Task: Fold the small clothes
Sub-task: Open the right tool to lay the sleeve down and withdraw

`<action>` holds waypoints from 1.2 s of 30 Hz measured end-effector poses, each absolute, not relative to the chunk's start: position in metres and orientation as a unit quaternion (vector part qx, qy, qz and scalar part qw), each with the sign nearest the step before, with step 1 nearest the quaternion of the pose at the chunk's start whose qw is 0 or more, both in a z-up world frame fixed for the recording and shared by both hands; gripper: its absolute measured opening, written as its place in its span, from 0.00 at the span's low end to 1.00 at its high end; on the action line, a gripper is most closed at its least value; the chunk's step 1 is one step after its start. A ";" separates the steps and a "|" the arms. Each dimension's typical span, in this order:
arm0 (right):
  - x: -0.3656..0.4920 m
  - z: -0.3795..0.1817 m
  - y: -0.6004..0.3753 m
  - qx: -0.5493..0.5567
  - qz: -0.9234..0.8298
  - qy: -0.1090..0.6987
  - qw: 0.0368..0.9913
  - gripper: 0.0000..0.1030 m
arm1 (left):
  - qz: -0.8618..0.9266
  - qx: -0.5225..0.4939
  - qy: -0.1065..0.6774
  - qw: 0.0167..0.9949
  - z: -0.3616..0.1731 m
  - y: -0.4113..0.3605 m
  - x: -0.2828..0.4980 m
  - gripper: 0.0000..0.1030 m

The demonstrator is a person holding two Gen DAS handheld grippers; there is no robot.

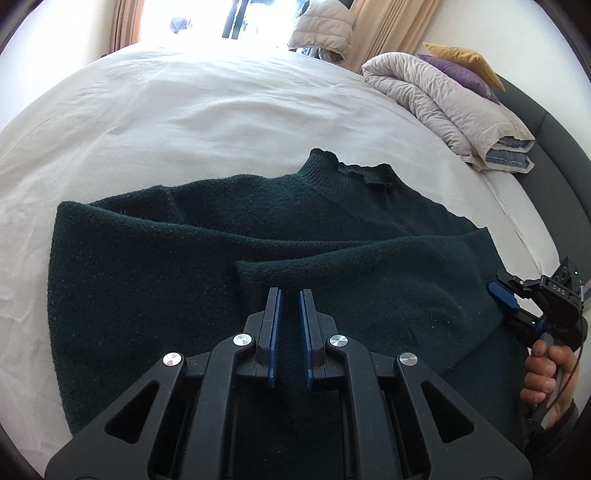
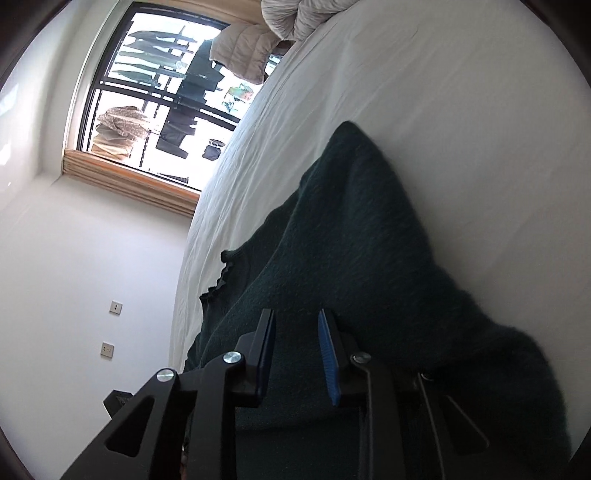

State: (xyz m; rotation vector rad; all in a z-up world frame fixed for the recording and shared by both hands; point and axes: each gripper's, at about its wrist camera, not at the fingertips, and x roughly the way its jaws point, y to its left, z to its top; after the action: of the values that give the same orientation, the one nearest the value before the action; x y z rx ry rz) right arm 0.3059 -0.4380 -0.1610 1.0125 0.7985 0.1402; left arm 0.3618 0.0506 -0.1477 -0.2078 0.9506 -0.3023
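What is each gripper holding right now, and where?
Left gripper pinches the green sweater by a body fold; right gripper stands open at its side edge, holding nothing.

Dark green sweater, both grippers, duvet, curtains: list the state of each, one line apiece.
Dark green sweater: lying on the white bed, partly folded, one sleeve laid across the body.
Left gripper: shut on a fold of the sweater.
Right gripper: fingers apart over the sweater's edge, nothing visibly pinched.
Duvet: folded, piled by the headboard.
Curtains: drawn aside.

sweater (image 1: 258,236) on bed (image 1: 184,110), duvet (image 1: 443,99) behind
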 end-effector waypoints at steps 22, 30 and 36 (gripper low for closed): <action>0.278 -0.156 -0.505 0.529 -0.001 0.313 0.789 0.55 | -0.138 -0.062 0.424 0.893 -0.146 0.047 0.348 0.10; 0.177 -0.072 -0.445 0.302 -0.006 0.285 0.910 0.68 | -0.117 -0.032 0.403 0.907 -0.114 0.062 0.272 0.11; 0.087 -0.017 -0.381 0.158 -0.012 0.174 0.972 1.00 | -0.126 0.000 0.312 0.942 -0.072 0.074 0.156 0.92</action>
State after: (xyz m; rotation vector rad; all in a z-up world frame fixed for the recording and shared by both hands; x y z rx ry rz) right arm 0.0874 -0.3811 -0.0174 0.3181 0.3513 -0.0251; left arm 0.1564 0.0738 -0.0715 -0.0002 0.6361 -0.2572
